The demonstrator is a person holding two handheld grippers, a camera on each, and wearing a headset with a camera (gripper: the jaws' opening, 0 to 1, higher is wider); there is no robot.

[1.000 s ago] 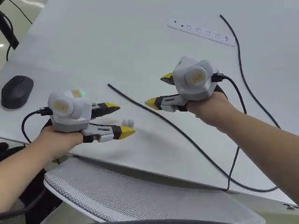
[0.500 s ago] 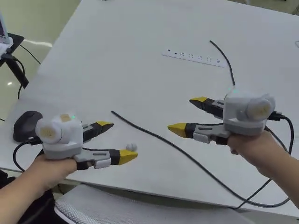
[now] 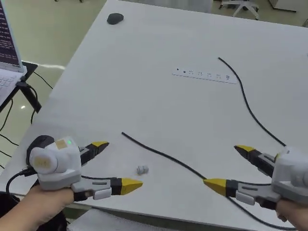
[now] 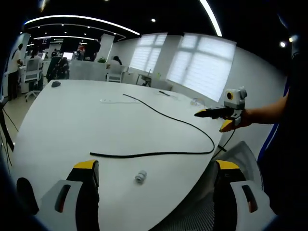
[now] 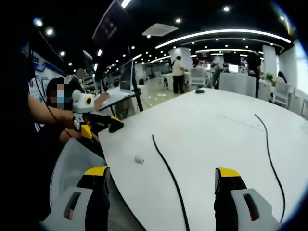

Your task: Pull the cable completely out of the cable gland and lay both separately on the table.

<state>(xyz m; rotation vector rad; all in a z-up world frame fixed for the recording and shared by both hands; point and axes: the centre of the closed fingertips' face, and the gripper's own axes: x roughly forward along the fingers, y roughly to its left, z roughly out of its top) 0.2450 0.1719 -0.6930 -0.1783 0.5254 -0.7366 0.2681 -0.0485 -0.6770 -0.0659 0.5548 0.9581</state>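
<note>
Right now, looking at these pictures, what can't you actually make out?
- Head view: the cable passes under the right gripper and leaves the bottom edge, so its run there is cut off.
- Head view: the cable gland is too small to show its parts.
- Head view: the left gripper hides most of a dark object at the table edge.
- Head view: the power strip markings are too small to read.
</note>
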